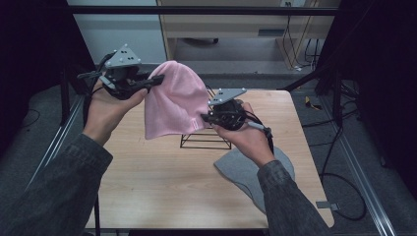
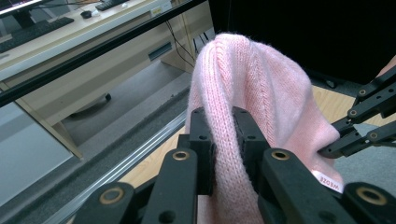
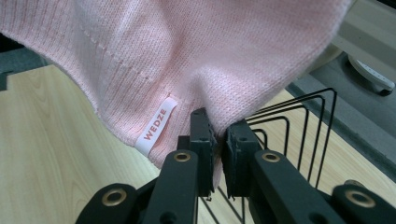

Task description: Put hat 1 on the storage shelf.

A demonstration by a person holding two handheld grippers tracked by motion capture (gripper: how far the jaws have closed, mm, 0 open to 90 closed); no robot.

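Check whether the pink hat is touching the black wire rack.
Cannot tell. In the high view the pink hat overlaps the wire rack; the right gripper view shows no plain gap.

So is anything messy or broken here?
Nothing looks broken or spilled. The pink hat hangs in the air, pinched by the left gripper near its top and the right gripper at its edge. The grey hat lies flat beside the black wire rack.
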